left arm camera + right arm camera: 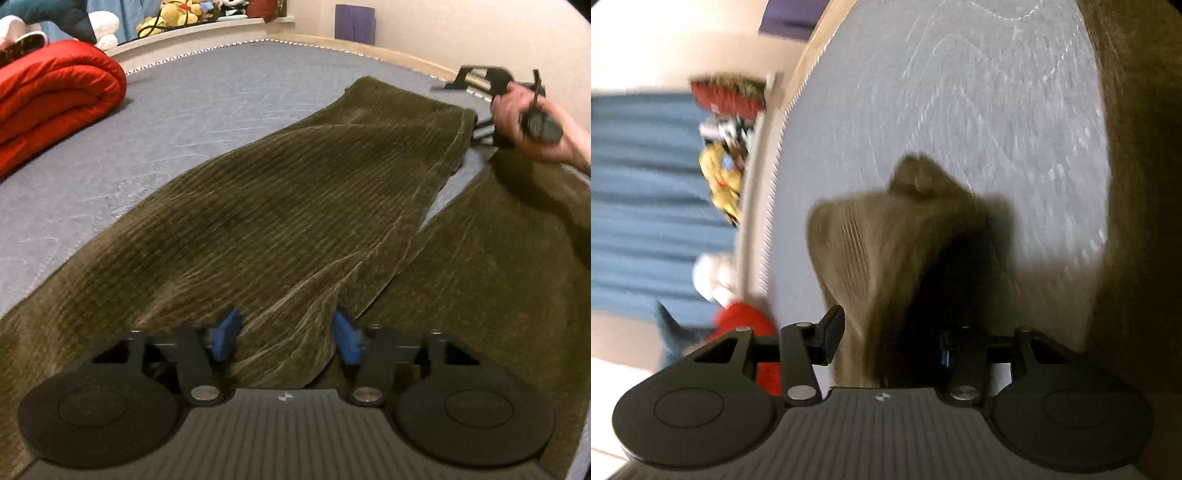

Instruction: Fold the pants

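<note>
Olive-green corduroy pants (280,221) lie on the grey mattress (207,99), one leg stretched toward the far right, the other at the right. My left gripper (284,338) has its blue-padded jaws apart around a raised fold of the pants near the crotch; cloth sits between the pads. My right gripper (476,107), held in a hand, is at the far leg's hem. In the blurred right wrist view my right gripper (890,336) holds a bunch of the pants cloth (871,251) lifted off the mattress (979,110).
A folded red quilt (51,96) lies on the mattress at the far left. Stuffed toys (177,14) line a ledge beyond the bed. A purple box (354,24) stands by the wall. The mattress edge (388,50) runs behind the pants.
</note>
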The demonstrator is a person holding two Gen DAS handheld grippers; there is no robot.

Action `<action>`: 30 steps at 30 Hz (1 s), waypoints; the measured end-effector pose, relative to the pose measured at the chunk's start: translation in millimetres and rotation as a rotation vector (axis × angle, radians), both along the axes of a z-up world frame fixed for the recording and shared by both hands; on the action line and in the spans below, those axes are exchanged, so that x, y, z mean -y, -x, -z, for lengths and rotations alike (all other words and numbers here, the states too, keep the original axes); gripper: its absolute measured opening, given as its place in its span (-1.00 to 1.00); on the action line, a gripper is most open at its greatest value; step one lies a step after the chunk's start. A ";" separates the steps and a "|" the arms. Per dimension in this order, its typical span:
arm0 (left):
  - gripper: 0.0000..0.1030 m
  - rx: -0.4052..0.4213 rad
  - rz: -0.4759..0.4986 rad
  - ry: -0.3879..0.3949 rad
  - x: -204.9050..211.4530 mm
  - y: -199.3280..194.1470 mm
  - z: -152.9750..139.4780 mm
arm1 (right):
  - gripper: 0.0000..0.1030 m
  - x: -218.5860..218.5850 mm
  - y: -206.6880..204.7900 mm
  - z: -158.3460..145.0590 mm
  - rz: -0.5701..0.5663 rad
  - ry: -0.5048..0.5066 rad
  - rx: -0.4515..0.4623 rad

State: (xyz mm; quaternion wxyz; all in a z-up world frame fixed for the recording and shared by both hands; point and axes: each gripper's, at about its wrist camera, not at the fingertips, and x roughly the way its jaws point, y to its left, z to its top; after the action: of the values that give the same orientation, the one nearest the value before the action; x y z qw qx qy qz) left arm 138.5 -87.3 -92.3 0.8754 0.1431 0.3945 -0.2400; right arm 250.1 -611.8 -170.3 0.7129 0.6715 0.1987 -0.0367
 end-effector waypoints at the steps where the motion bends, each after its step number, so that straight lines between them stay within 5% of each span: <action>1: -0.19 0.000 -0.006 0.004 -2.2 -3.5 -2.9 | -0.01 10.4 -0.6 0.6 0.021 -0.034 0.027; 2: -0.33 -0.003 -0.017 0.008 -3.5 -4.7 -4.2 | -0.01 19.2 -3.4 2.3 0.047 -0.065 0.053; 7: -0.39 -0.004 -0.025 0.004 -0.4 -9.4 -6.4 | -0.08 40.8 -13.2 18.7 0.063 -0.115 0.076; 10: -0.39 -0.004 -0.023 0.005 -1.1 -7.2 -6.9 | -0.80 36.4 -22.6 15.8 0.037 -0.056 0.069; 13: -0.39 0.001 -0.024 0.008 0.3 -9.1 -6.5 | -0.92 35.5 -22.6 2.4 0.027 0.021 0.117; 16: -0.39 0.019 -0.012 0.020 1.4 -8.0 -7.5 | -0.94 21.7 -10.6 -55.8 0.083 0.334 0.257; 18: -0.39 0.024 -0.016 0.014 2.8 -9.2 -9.6 | -0.94 -17.2 12.7 -106.6 0.184 0.753 0.355; 19: -0.39 0.016 -0.020 0.008 3.0 -11.0 -8.9 | -0.94 -37.1 17.2 -118.2 0.230 0.926 0.346; 20: -0.39 0.003 -0.024 0.003 2.5 -12.8 -7.4 | -0.89 -46.5 16.9 -119.1 0.271 0.987 0.288; 22: -0.37 -0.019 -0.027 0.009 -0.6 -14.8 -4.7 | -0.76 -37.8 6.7 -99.3 0.289 0.903 0.077; 25: -0.36 -0.029 -0.023 0.021 -4.2 -14.5 -6.7 | -0.56 2.3 4.7 -46.6 0.284 0.590 -0.165; 27: -0.36 -0.027 -0.011 0.016 -4.6 -13.5 -7.9 | -0.43 28.6 15.7 -22.2 0.331 0.398 -0.201; 30: -0.36 -0.027 -0.008 0.018 -5.8 -13.5 -7.8 | -0.43 46.3 25.4 -15.1 0.353 0.302 -0.162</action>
State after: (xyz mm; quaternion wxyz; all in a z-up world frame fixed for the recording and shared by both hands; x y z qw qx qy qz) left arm 152.0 -81.6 -84.5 0.8721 0.1306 0.4048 -0.2420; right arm 224.7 -658.1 -155.2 0.7695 0.5766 0.1272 -0.2435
